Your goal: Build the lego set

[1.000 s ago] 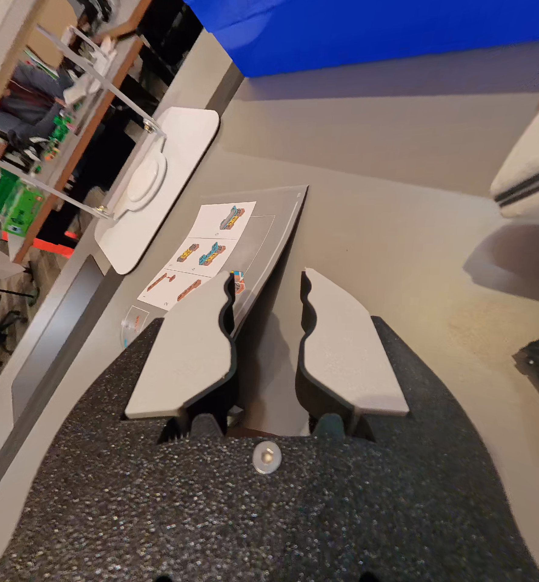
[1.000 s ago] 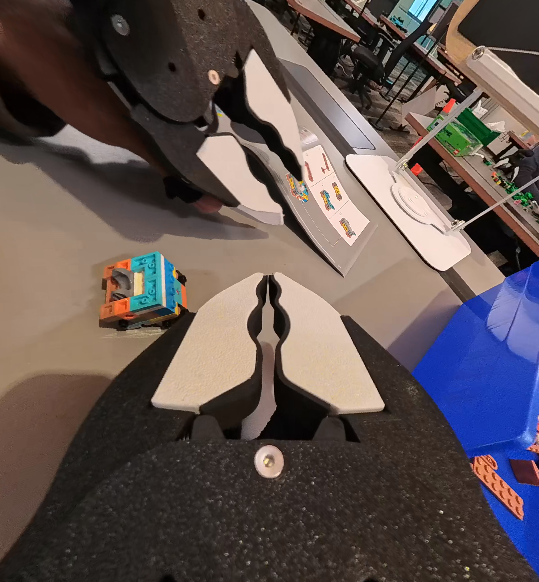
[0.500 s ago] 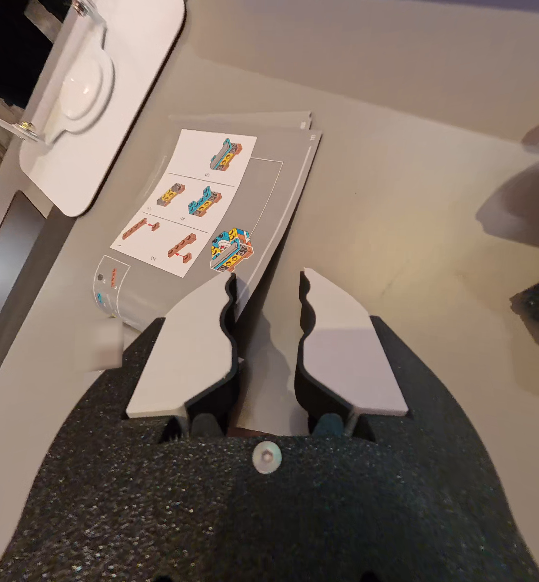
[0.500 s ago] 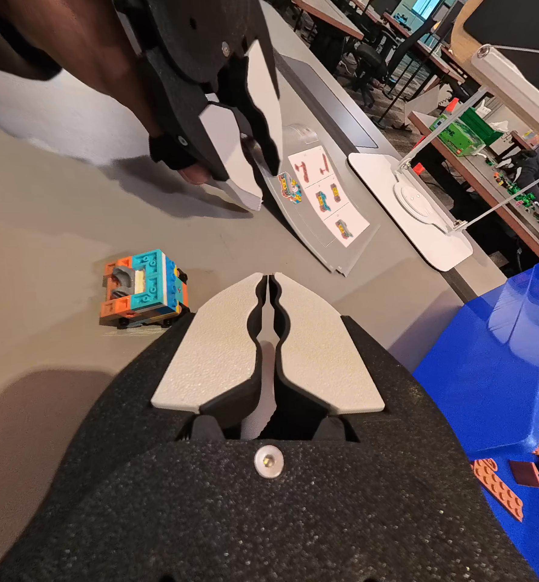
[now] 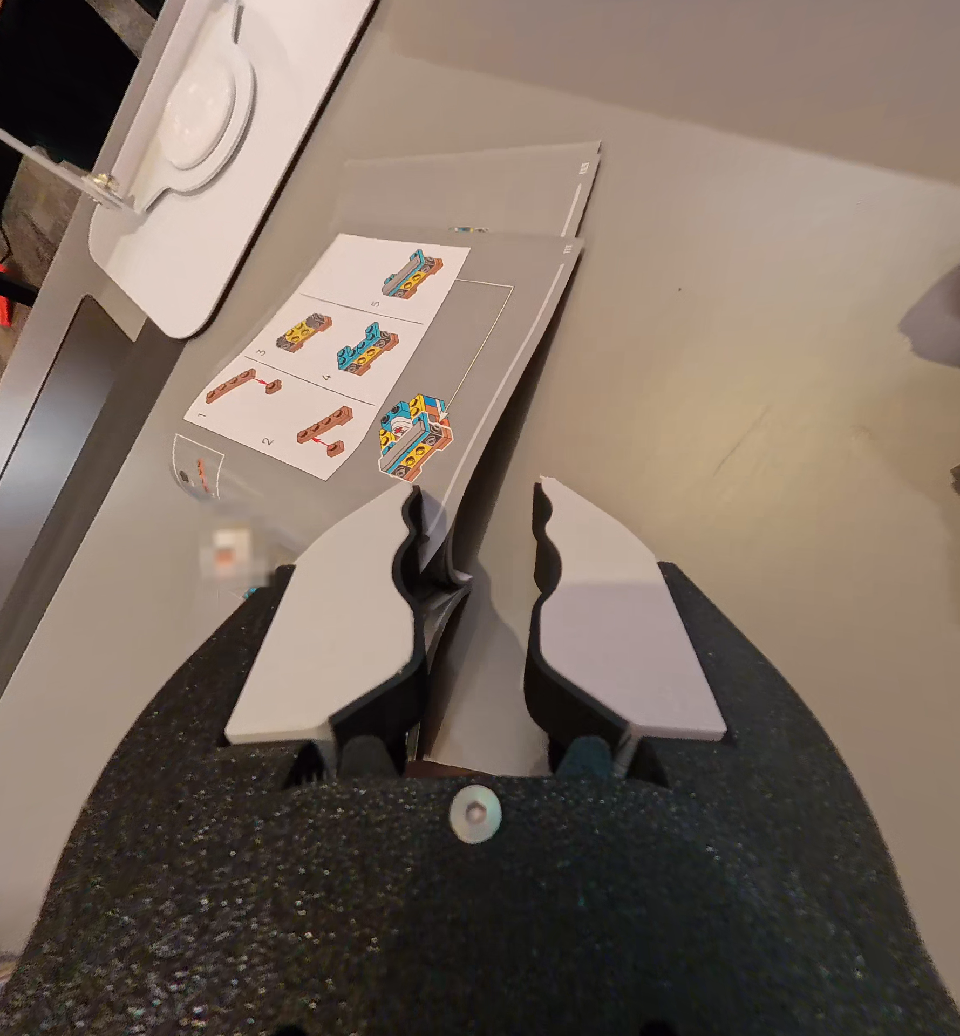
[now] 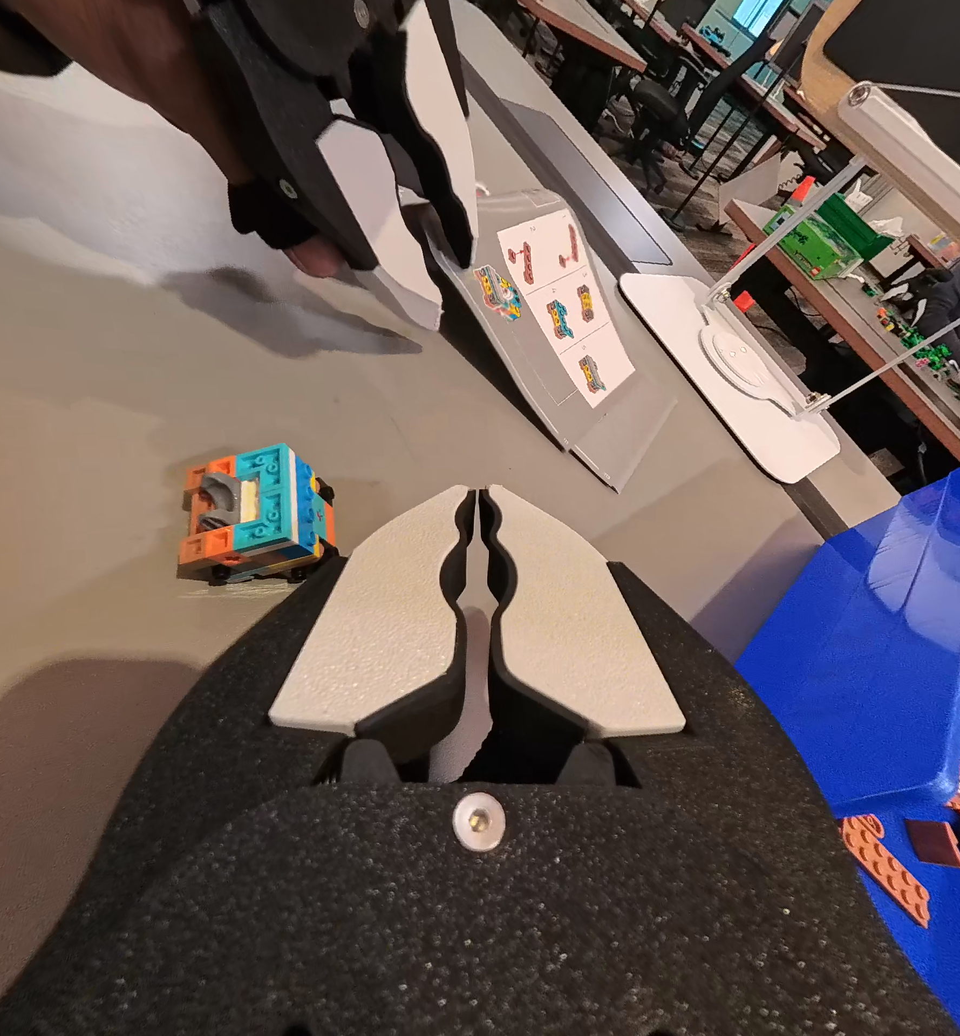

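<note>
Bricks already form a small model [image 6: 256, 513] on the table [image 6: 74, 392], unheld, left of your closed, empty right gripper [image 6: 480, 496]. Your left gripper [image 5: 474, 488] is spread at the booklet [image 5: 354, 347] edge; loose pieces wait in the bin [image 6: 915, 644].

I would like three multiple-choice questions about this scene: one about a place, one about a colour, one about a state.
1. Where does the lego model stand?
A. on the grey table
B. in the blue bin
C. on the instruction booklet

2. What colour is the bin beside the right gripper?
A. green
B. blue
C. white

3. How are the fingers of the left gripper?
A. shut tight
B. apart, over the booklet edge
C. shut on a brick

Answers: 1 A, it sits on bare table; 2 B, its wall is blue; 3 B, a wide gap shows.
</note>
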Action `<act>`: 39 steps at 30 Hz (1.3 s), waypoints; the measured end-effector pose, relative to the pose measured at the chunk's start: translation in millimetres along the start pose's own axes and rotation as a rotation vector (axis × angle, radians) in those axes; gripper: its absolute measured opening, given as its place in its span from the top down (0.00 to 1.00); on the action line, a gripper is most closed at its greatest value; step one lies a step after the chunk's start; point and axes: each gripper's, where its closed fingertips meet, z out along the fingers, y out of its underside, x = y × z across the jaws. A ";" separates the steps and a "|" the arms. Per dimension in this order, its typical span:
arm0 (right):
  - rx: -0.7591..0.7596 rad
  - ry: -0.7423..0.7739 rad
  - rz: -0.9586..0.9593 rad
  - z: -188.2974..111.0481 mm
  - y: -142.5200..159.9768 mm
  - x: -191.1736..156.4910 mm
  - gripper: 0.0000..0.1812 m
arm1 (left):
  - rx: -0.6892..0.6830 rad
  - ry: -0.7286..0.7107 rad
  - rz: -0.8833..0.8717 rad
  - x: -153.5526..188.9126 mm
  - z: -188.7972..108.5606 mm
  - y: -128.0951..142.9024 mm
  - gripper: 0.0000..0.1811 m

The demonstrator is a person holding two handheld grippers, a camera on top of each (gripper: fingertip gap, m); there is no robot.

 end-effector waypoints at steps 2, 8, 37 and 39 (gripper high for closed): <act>0.000 0.000 0.001 -0.1 0.1 0.1 0.99 | 0.000 -0.008 -0.013 -3.6 -3.8 3.0 0.79; 0.001 0.001 0.001 -0.1 0.0 0.2 0.99 | 0.009 -0.049 -0.078 -22.0 -15.7 16.7 0.79; -0.014 0.010 -0.053 0.8 0.7 -4.5 0.99 | 0.192 -0.216 -0.457 -57.3 -48.3 43.7 0.73; -0.014 0.010 -0.053 0.7 0.7 -4.5 0.99 | 0.233 -0.229 -0.510 -60.0 -52.1 42.8 0.73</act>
